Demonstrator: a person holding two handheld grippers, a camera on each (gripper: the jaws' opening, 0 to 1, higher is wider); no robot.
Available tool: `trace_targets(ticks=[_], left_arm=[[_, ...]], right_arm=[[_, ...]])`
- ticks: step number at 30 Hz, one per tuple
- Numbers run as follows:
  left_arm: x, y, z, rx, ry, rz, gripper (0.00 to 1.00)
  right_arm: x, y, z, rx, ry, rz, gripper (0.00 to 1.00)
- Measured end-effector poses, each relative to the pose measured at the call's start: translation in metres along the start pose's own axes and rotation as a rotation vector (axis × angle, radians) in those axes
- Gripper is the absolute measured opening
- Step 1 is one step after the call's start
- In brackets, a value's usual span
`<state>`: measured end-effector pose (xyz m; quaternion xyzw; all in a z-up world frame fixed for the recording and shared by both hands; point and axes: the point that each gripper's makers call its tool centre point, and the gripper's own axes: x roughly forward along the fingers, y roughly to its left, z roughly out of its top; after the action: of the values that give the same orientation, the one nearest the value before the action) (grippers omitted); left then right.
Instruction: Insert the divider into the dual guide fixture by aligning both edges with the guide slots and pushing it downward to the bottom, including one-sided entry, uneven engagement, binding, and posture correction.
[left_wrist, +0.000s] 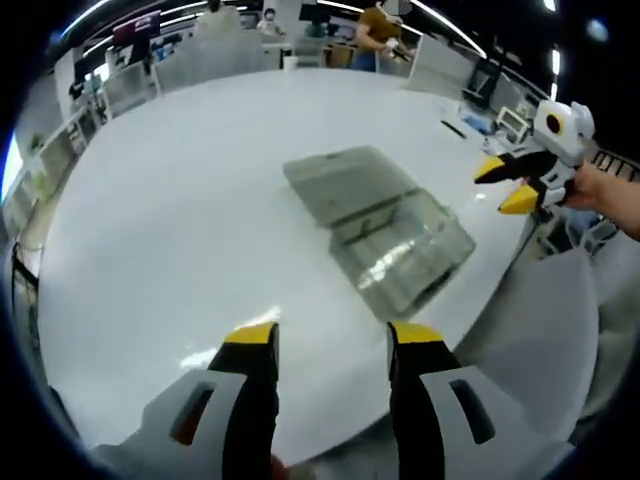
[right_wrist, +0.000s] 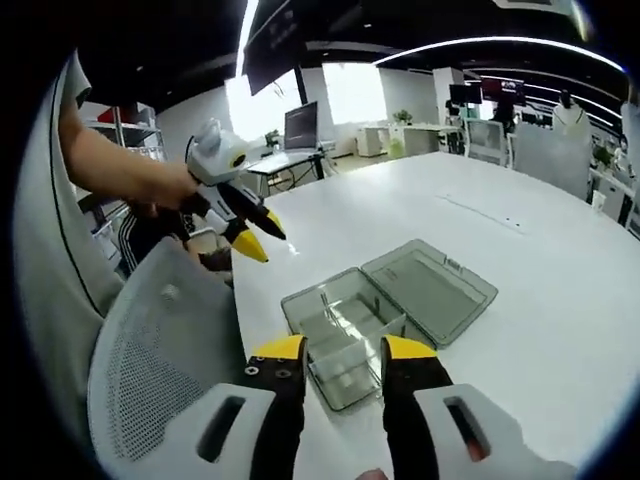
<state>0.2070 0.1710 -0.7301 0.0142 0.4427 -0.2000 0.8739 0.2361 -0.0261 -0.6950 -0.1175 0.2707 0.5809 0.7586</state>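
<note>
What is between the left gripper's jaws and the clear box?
Nothing but bare white table. In the left gripper view, the left gripper is open, with the clear box just beyond.

White table (left_wrist: 180, 220); open clear plastic box (left_wrist: 385, 225) on it.

The table (left_wrist: 180, 220) is plain glossy white, and the box (left_wrist: 385, 225) lying open on it is see-through smoky grey plastic, lid (right_wrist: 430, 290) included. Both grippers are pale grey and black with bright yellow tips: the left gripper (left_wrist: 330, 340) shows them nearest the camera, and so does the right gripper (right_wrist: 342, 352) just short of the box. Beside the table there's a light grey mesh chair (right_wrist: 160, 350) with a fine dotted weave, and the person's sleeve (right_wrist: 45, 250) is off-white.
</note>
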Motion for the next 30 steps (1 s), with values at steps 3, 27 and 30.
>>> trace_targets(ticks=[3, 27, 30], left_arm=[[0.002, 0.002, -0.001, -0.015, 0.019, 0.006, 0.42], [0.026, 0.022, -0.009, -0.133, 0.145, 0.067, 0.47], [0.031, 0.023, -0.011, -0.138, 0.170, 0.076, 0.47]], right_arm=[[-0.002, 0.001, -0.003, -0.014, 0.006, -0.001, 0.29], [-0.007, 0.010, -0.011, -0.090, 0.028, -0.002, 0.45], [-0.007, 0.010, -0.014, -0.110, 0.041, -0.004, 0.46]])
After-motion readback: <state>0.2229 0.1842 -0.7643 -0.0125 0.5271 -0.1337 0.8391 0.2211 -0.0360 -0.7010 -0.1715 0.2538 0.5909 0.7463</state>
